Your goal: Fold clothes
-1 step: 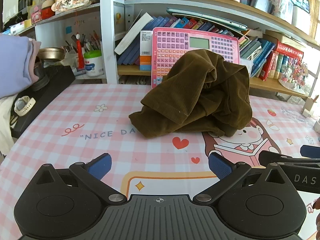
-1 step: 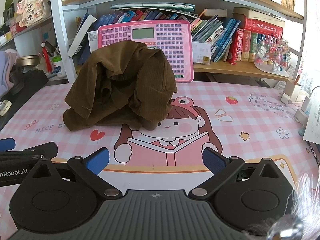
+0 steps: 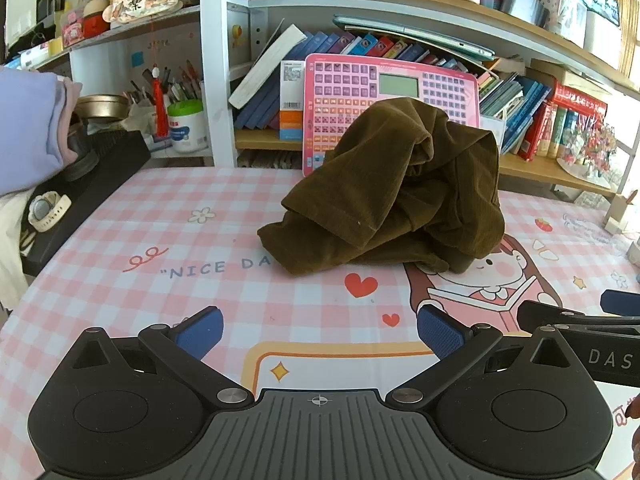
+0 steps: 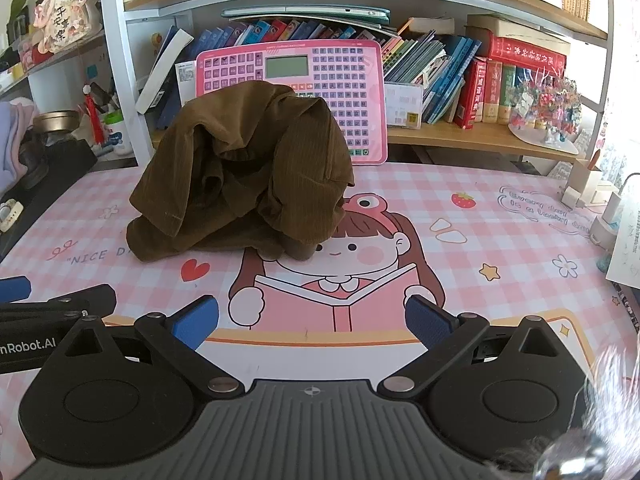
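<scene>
A crumpled brown corduroy garment (image 3: pixel 396 192) lies in a heap on the pink checked table mat (image 3: pixel 200 272), toward the back middle; it also shows in the right wrist view (image 4: pixel 244 176). My left gripper (image 3: pixel 318 334) is open and empty, low over the mat's front, well short of the garment. My right gripper (image 4: pixel 312 322) is open and empty, over the cartoon girl print, in front of the garment. Each gripper's fingers show at the edge of the other's view.
A pink toy keyboard tablet (image 4: pixel 320 80) leans on the bookshelf (image 4: pixel 460 136) right behind the garment. A black box (image 3: pixel 92 184) with a watch sits at the left edge, with lilac clothing (image 3: pixel 28 132) beside it. Small items (image 4: pixel 600 208) stand at the right edge.
</scene>
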`<state>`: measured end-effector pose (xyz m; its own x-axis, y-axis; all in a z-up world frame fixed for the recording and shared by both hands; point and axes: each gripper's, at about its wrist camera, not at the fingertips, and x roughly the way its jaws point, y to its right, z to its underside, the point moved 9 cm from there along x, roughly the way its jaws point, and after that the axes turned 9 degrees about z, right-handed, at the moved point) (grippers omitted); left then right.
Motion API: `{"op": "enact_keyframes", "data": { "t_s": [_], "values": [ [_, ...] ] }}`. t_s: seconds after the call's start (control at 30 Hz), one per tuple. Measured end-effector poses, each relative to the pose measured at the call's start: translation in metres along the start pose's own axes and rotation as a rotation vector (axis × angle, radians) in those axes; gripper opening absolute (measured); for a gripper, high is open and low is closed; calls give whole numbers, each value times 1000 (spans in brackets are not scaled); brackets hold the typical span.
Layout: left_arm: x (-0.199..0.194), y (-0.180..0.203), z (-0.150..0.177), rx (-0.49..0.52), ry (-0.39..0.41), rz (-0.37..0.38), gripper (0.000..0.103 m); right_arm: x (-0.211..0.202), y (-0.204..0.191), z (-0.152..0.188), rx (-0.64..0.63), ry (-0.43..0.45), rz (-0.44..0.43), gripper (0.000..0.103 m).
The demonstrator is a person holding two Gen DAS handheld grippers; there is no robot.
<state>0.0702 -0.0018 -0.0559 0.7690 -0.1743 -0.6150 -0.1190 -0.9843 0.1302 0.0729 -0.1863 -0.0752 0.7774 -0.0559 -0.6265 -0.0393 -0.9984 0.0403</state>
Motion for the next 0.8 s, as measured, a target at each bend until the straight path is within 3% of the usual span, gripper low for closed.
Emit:
{"op": "enact_keyframes", "data": {
  "t_s": [0.8],
  "values": [
    [0, 0, 7, 9, -11, -2, 103, -2, 1, 4, 5, -9, 13, 101]
  ]
}}
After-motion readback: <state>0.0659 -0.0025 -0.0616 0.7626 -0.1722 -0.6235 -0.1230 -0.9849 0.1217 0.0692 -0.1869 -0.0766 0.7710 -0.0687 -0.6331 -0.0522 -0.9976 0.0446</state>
